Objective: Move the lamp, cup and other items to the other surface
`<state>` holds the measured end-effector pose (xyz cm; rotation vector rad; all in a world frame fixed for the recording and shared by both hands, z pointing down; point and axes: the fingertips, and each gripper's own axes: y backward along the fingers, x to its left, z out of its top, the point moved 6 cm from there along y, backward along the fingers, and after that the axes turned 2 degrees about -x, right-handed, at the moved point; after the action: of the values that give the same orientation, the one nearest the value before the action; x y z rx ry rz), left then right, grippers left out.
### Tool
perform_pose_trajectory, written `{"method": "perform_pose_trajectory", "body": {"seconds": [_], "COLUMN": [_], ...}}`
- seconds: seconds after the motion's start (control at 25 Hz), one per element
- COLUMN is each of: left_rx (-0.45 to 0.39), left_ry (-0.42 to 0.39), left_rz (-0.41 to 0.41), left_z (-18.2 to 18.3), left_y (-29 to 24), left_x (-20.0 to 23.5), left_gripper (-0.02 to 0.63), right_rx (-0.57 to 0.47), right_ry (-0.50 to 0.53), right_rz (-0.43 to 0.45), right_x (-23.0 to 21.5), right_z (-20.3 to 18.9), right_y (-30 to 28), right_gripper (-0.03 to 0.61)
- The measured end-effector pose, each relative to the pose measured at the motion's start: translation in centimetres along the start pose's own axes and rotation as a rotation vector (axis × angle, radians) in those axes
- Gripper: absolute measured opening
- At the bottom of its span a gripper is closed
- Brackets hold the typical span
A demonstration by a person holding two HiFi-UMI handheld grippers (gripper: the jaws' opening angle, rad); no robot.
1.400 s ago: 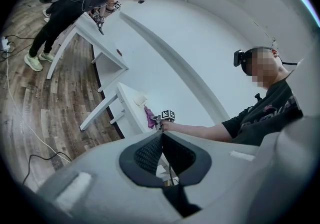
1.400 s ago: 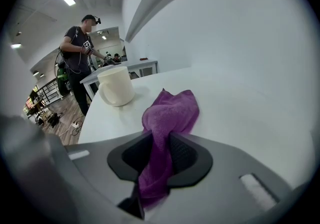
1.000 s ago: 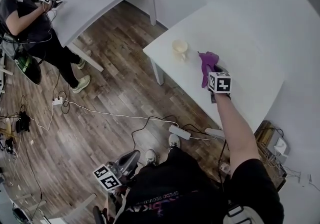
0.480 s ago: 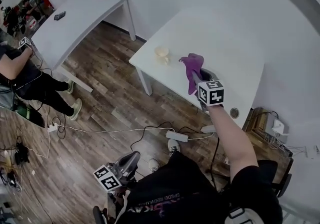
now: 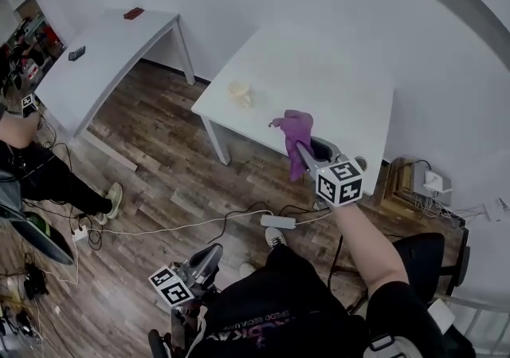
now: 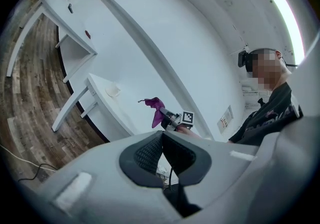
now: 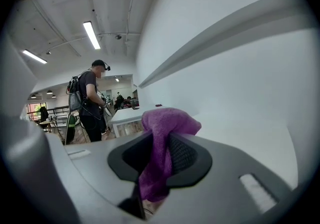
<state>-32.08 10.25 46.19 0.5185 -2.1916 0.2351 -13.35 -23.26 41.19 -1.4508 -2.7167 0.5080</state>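
Head view: the right claw [image 5: 305, 155] reaches out over the front edge of the near surface [image 5: 343, 77], pinching a purple cloth [image 5: 293, 127]. The right gripper view confirms the hold: a fold of cloth is pressed between the two pads, a bunch stands above them and a tail hangs below. The left gripper view shows the cloth hanging free, apart from the tabletop.

The left claw [image 5: 209, 257] is low beside the wearer's body, pads pressed together with nothing between them.

A pale cup [image 5: 239, 93] stands near the left corner of the near surface, well apart from the cloth. The far surface [image 5: 103, 61] lies across a strip of wooden floor [image 5: 167, 165] and carries two small dark items [image 5: 76, 53].

Assessment: the step in hand appears to be carrying the cloth to the far surface.

Recommendations:
- Keep the pinch firm throughout. Only a fold is caught, and the hanging tail could drag it loose on a table edge.
- Carry the cloth high enough for its tail to pass over the cup and the far surface's rim.
- Watch the cables [image 5: 191, 225] and power strip [image 5: 277, 222] on the floor between the surfaces.
- Allow for a second person [image 5: 32, 165] standing by the far surface, and choose a bare patch away from them.
- Lower until the cloth rests, then spread the pads.

The unoccupied left claw could take the cup.
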Motion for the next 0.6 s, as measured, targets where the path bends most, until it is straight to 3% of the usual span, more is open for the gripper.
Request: {"method": "perform_pose_trajectory", "body": {"seconds": [0.28,0.6], "left_rx": [0.060,0.184], "left_ry": [0.002,0.038], "left_rz": [-0.068,-0.176], "left_z": [-0.8,-2.2], "left_y": [0.6,-0.7], "left_x": [-0.2,-0.6], "left_gripper": [-0.002,-0.002], "right_rx": [-0.046,-0.061], "right_ry": [0.023,-0.056], "right_rz": [-0.001,-0.073], "right_x": [4.7,8.0], "right_z": [-1.1,-3.7], "right_y": [6.5,13.1], "right_gripper": [0.086,0.086]}}
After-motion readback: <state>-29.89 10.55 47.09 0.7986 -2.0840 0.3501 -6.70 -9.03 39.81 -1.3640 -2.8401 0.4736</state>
